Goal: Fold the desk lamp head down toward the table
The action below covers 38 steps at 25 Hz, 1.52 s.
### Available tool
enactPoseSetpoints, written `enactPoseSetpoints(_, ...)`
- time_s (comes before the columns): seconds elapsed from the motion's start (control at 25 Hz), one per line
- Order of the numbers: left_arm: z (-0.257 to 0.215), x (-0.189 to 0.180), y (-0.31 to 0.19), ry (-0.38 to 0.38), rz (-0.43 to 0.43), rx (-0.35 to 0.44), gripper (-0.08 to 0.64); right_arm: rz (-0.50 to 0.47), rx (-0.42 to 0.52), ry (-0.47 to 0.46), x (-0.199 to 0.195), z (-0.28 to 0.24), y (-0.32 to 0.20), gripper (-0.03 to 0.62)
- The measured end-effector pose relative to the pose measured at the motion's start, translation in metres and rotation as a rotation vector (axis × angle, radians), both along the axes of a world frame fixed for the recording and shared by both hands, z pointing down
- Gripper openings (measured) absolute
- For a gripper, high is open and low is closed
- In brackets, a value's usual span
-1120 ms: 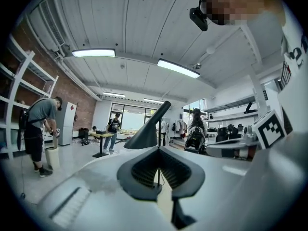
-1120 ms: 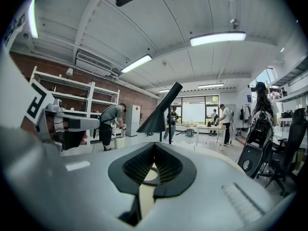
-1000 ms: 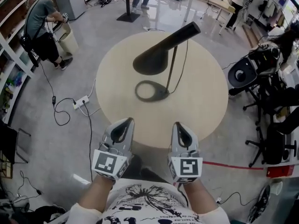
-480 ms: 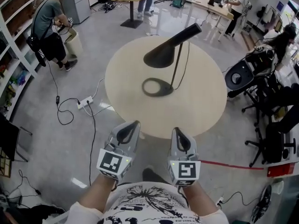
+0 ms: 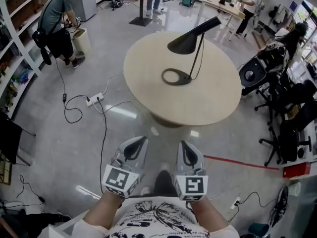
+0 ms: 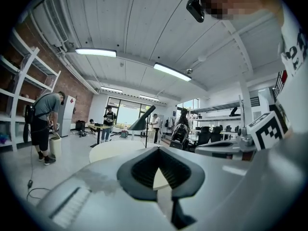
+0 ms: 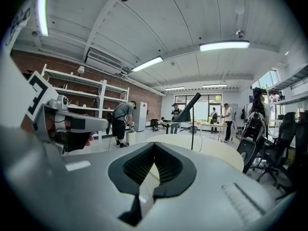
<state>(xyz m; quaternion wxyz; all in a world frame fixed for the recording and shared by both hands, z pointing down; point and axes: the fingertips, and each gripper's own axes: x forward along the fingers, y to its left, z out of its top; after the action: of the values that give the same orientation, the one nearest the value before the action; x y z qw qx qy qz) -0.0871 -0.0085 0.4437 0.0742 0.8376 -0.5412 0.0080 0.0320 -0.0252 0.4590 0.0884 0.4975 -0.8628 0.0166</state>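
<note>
A black desk lamp stands on the round beige table (image 5: 218,93). Its cone head (image 5: 190,39) is tilted up on a thin stem above the ring base (image 5: 176,77). Both grippers hang over the grey floor, well short of the table's near edge, side by side and nothing in them. My left gripper (image 5: 140,141) is shut, and so is my right gripper (image 5: 184,144). The left gripper view shows its jaws (image 6: 158,148) meeting, with the lamp (image 6: 143,119) far off. Past the closed jaws (image 7: 155,144) of the right gripper view the lamp (image 7: 188,109) rises over the table (image 7: 207,150).
A person (image 5: 59,19) bends over a bin (image 5: 81,41) by the shelves at the left. A power strip (image 5: 95,99) and cables lie on the floor left of the table. Office chairs (image 5: 255,73) crowd the right side. A red tape line (image 5: 237,162) crosses the floor.
The table and lamp have drawn away toward the top of the view. Both grippers, before at the table's near edge, are now over bare floor. The lamp's pose is unchanged.
</note>
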Motion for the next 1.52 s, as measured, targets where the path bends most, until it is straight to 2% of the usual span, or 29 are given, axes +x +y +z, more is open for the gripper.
enactPoseSetpoints(0.36,0.016,-0.004,0.079,0.018,0.042,-0.020,0.003,0.039,-0.022,-0.044,-0.012,0.003,0.078,0.009)
enactPoseSetpoints(0.48,0.016,-0.002,0.092,0.036,0.045,-0.016,0.003,0.001,-0.046,0.012,-0.009,0.015,0.092,0.009)
enactPoseSetpoints(0.76,0.015,0.008,0.110,0.047,0.058,-0.005,0.003,0.003,-0.052,0.012,0.002,0.016,0.108,0.009)
enactPoseSetpoints(1.04,-0.004,0.032,0.128,0.068,0.046,0.023,0.003,-0.003,-0.017,0.024,0.028,0.001,0.125,0.008)
enactPoseSetpoints(1.32,-0.012,0.052,0.143,0.065,0.053,0.037,0.003,-0.040,0.020,0.060,0.037,-0.003,0.144,0.008)
enactPoseSetpoints(1.52,-0.017,0.063,0.148,0.056,0.060,0.043,0.003,-0.047,0.037,0.045,0.043,-0.013,0.151,0.008)
